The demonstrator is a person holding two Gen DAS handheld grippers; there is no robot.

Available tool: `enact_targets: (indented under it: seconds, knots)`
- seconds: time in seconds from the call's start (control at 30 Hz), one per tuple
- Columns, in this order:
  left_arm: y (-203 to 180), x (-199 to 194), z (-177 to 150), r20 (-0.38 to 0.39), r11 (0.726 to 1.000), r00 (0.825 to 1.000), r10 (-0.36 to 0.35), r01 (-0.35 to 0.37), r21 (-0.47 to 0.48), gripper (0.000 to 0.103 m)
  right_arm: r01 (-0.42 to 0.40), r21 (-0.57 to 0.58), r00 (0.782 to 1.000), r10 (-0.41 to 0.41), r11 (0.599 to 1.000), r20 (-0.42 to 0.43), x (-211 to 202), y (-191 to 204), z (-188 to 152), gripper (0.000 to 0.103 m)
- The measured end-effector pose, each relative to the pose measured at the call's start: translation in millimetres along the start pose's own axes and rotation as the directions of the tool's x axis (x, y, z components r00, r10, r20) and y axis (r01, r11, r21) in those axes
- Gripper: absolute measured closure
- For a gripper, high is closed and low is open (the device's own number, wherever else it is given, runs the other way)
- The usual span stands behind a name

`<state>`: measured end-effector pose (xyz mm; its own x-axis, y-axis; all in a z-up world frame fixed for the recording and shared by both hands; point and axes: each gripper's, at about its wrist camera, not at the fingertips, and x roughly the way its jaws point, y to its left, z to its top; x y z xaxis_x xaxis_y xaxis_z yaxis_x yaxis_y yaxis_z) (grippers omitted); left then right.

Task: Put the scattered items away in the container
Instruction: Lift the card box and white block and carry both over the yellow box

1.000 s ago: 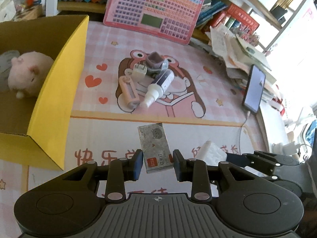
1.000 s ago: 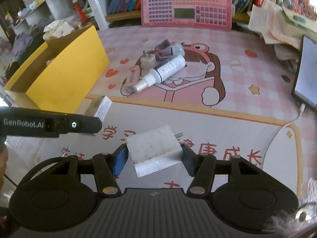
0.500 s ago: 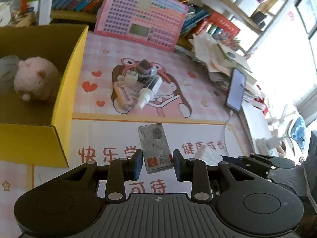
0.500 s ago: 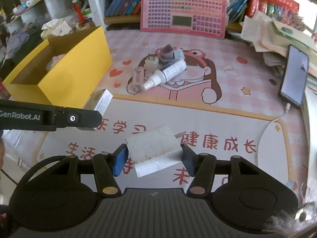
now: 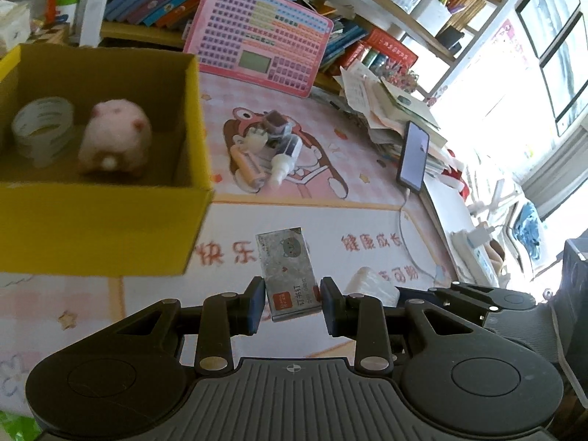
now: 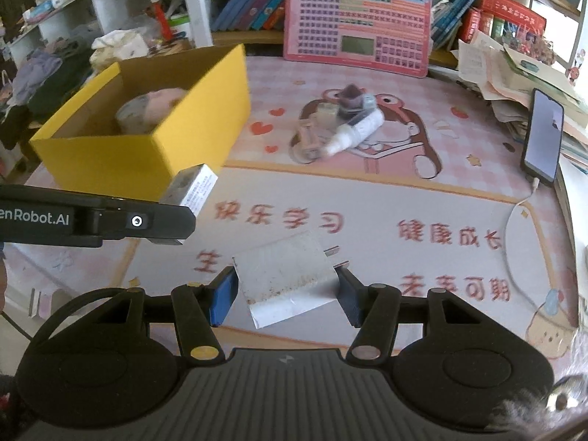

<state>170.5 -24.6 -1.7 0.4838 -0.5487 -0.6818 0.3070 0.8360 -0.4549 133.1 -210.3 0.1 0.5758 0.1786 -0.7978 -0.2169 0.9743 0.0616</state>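
Black plastic fingers of the left gripper (image 5: 293, 303) are clamped on a small grey staple box (image 5: 288, 273) with a red label, held in the air above the play mat (image 5: 257, 217). Beside it, the right gripper (image 6: 286, 292) is clenched on a white plug adapter (image 6: 284, 281), its two metal prongs pointing to the right past the finger; the adapter also hangs clear of the mat. Ahead and to the left of both tools stands the yellow cardboard box (image 5: 110, 228), open at the top, with a pink plush toy (image 5: 115, 141) and a roll of clear tape (image 5: 42, 128) lying side by side on its floor. Further out on the mat's cartoon picture lies a tight cluster: a white spray bottle (image 6: 354, 132), a roller-like piece and some small plugs touching one another. At the mat's right edge lies a smartphone (image 6: 544, 136), and a pink toy laptop (image 6: 356, 22) leans against the bookshelf behind.
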Motion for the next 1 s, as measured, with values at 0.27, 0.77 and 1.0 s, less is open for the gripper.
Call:
enact_targets:
  seconds: [0.27,0.77,1.0]
  knots:
    - [41.8,-36.6,-22.4,0.001,0.998,1.0,0.001,-0.001,-0.055,0.072,-0.014,-0.03,1.0,0.013,0.999,-0.023,-1.3,51.5,-15.2,0.047]
    - [101.0,-98.8,-71.2,0.045,0.986,0.999,0.021,-0.014,-0.163,0.072,-0.073,-0.179,0.995,0.06,0.981,-0.075,-5.3,129.2,-27.4,0.047]
    - [117.6,-119.2,-84.1,0.094,0.979,0.994,0.049,-0.029,-0.204,0.072,-0.114,-0.254,0.991,0.091,0.96,-0.098,-12.6,156.9,-20.3,0.047]
